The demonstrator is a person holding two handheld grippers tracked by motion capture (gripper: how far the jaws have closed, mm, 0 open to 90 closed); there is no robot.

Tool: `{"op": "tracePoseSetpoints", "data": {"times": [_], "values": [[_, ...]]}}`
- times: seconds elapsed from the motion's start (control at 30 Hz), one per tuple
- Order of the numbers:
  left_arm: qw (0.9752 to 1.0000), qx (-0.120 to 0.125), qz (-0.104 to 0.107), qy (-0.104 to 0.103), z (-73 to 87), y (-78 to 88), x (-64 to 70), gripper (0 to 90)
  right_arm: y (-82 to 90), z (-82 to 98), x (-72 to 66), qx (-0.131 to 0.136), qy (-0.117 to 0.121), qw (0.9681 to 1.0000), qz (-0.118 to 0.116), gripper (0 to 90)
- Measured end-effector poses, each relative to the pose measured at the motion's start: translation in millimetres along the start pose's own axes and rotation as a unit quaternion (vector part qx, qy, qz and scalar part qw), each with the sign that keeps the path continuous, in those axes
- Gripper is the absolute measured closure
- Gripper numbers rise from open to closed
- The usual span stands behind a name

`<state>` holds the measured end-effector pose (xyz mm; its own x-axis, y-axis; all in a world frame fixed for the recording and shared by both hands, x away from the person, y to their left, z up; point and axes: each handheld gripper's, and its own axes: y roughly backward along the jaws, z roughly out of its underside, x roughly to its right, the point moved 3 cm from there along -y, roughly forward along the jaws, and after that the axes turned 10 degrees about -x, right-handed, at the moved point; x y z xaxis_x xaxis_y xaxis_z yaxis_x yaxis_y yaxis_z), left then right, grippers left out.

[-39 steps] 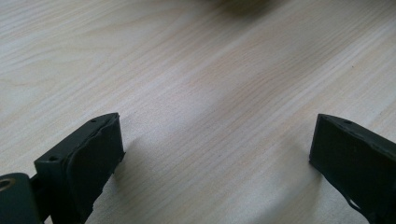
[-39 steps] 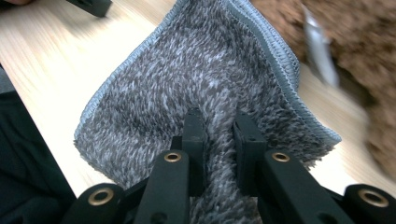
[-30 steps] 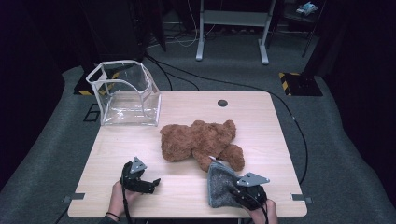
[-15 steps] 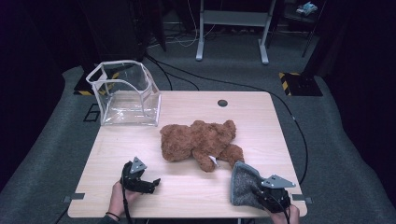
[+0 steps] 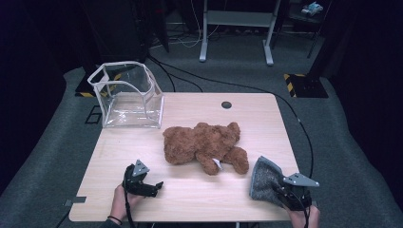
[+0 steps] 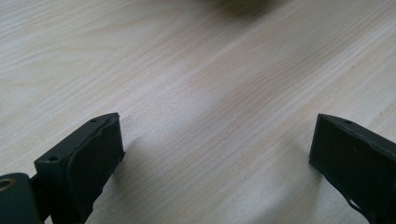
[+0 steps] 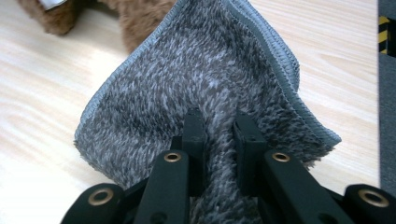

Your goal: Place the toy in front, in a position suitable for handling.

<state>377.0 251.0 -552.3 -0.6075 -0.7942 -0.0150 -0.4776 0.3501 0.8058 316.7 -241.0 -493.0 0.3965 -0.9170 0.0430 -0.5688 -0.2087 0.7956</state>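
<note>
The right hand-held gripper (image 5: 280,191), jaws clamped on the fuzzy grey microfibre cloth (image 5: 265,179), has carried it away from the brown plush teddy bear (image 5: 204,145) toward the pale wooden counter (image 5: 190,114)'s right front corner; the left hand-held gripper (image 5: 151,186) rests open, empty.

The left gripper (image 5: 151,184) sits low at the near left of the desk (image 5: 190,199), its body wrapped by the person's left hand (image 5: 124,202), whose forearm comes in from the bottom edge. Its two black fingers (image 6: 88,158) stand wide apart with bare desk between them, pointing toward the right. The right gripper (image 5: 280,187) is at the near right corner, held by the right hand (image 5: 304,217) from below, its grey three-cornered plate on top. Its fingers (image 7: 194,135) are drawn close together, pinching a fold of grey cloth (image 7: 210,79)
</note>
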Motion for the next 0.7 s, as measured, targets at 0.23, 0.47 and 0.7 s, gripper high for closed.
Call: {"op": "tracePoseSetpoints", "data": {"times": [0.23, 0.47, 0.7], "values": [[1.0, 0.0, 0.0, 0.0, 0.0, 0.0, -0.1, 2.3, -6.0, -13.2, 16.6, 0.006, -0.013, 0.9998, 0.016, 78.1], [1.0, -0.003, 0.001, 0.0, 0.0, 0.4, -0.4, 2.3, -15.2, -27.2, 27.0, 0.004, -0.019, 0.9995, 0.026, 78.0], [1.0, -0.003, 0.001, 0.0, 0.1, 0.4, -0.3, 2.3, -24.5, -38.0, 37.2, -0.006, -0.033, 0.9988, 0.034, 78.0]]}}
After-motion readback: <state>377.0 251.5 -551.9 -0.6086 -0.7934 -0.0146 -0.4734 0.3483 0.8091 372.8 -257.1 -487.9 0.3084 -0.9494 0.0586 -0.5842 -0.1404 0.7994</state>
